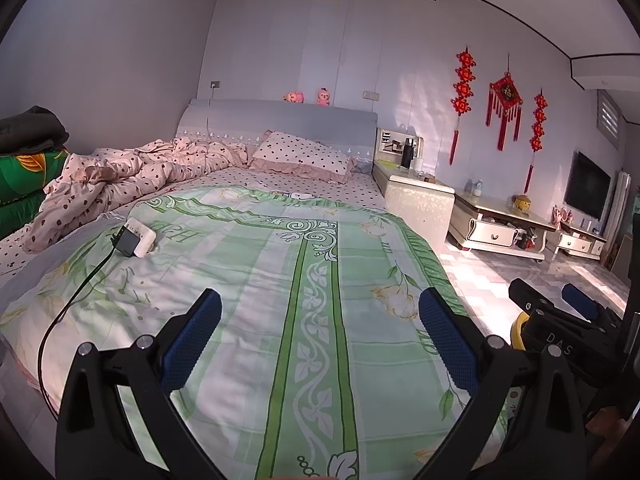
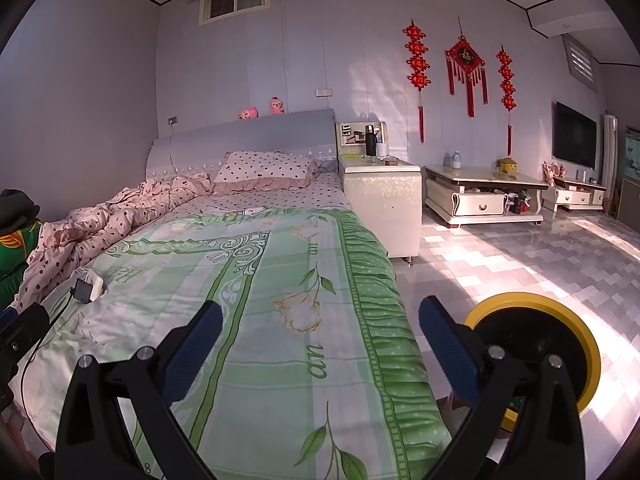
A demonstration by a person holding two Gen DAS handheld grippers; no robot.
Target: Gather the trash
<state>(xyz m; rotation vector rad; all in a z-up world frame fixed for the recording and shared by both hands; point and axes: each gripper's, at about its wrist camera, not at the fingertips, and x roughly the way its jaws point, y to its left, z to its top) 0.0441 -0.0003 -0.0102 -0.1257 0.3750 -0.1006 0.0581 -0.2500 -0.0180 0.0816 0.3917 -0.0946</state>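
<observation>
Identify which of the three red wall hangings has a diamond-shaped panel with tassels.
The middle hanging: it bears a diamond panel with a fringe of tassels, while the left hanging and right hanging are chains of knots ending in one tassel.

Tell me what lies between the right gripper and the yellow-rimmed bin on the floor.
Nothing: in the right wrist view the right gripper hangs open over the bed's edge, and its right-hand finger overlaps the yellow-rimmed bin in the picture. Only bare tiled floor shows around them.

On the bed [image 2: 280, 320]: a charger [image 2: 89, 286] toward its left edge, a pillow [image 2: 266, 170] at its head. Right of the bed: a nightstand [image 2: 382, 204] by the head, a bin [image 2: 536, 344] by the foot.
</observation>
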